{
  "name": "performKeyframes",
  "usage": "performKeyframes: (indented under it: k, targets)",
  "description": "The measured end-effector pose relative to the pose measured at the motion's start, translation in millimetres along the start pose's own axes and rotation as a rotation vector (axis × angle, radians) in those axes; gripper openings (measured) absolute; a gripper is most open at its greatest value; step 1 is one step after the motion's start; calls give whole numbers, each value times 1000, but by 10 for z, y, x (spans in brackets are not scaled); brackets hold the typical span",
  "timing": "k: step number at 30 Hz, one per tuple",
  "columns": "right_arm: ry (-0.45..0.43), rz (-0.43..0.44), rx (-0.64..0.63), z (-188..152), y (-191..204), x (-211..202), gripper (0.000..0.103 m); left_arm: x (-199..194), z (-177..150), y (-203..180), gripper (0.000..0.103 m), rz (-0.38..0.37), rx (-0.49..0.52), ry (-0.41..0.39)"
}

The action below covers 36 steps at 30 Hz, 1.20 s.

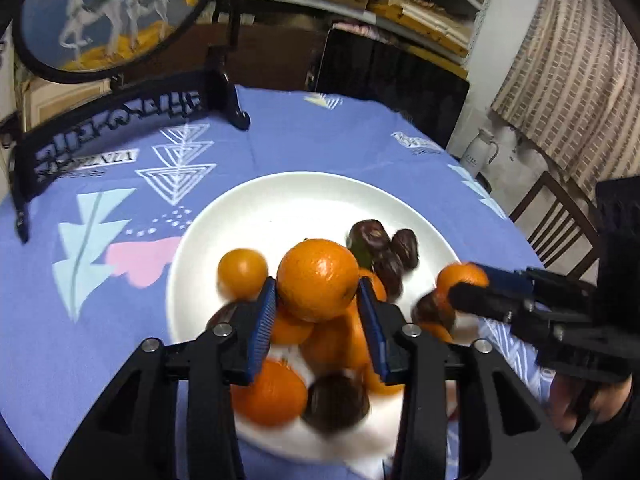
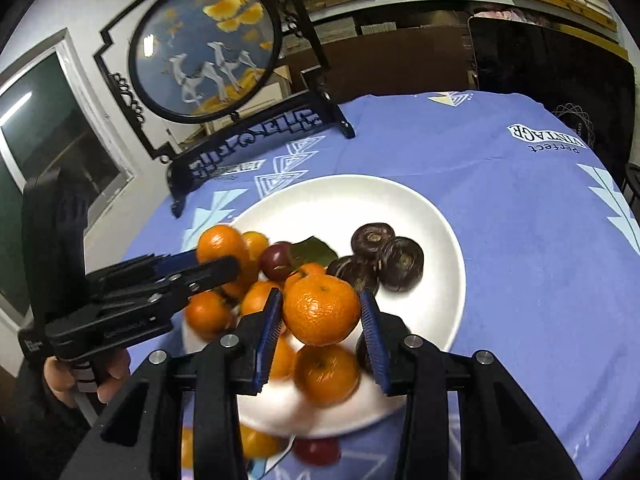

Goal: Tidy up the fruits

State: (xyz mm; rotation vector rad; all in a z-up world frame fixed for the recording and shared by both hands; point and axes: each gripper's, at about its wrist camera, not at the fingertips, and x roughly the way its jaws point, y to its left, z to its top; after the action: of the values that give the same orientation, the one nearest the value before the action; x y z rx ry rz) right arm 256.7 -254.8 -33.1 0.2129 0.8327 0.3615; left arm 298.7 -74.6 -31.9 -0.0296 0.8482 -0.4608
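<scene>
A white plate on the blue cloth holds several oranges and dark purple fruits. My left gripper is shut on an orange above the plate's near side. In the right wrist view it enters from the left with its orange. My right gripper is shut on another orange above the plate. In the left wrist view the right gripper enters from the right, holding its orange. A green leaf lies among the fruit.
A round framed picture on a black carved stand stands at the table's far left. A wooden chair and a white jug are beyond the right edge. Loose fruit lies on the cloth near the plate.
</scene>
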Motion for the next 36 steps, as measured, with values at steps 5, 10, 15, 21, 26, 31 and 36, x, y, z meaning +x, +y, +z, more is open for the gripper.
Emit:
performKeyframes:
  k: [5,10,15,21,26,31,36]
  targets:
    - [-21,-17,-10,-58,-2,-67,48,-114,-15,-11,69,3,-10,-35]
    - [-39,-28,-30,-286,47,-338,50,-480,-375,-88,69,-6,51,-34]
    - [-24,-23,-45,-583,47,-537,53,-839,-1021,-317,72,-4,227,3]
    - [8,-19,-39,-844,34,-629,53,-786,-1509,-496,57,24,326,84]
    - [39,-27,-52,-953,62,-565,53,-536,-1587,-510,40,32,323,157]
    - [91,-48,-39,-1001,29,-346,53,-688,-1548,-358,39,-11,231,85]
    - [121,-78,-88,-955,128,-108,50,-899,-1489,-202,39,-37,147,-18]
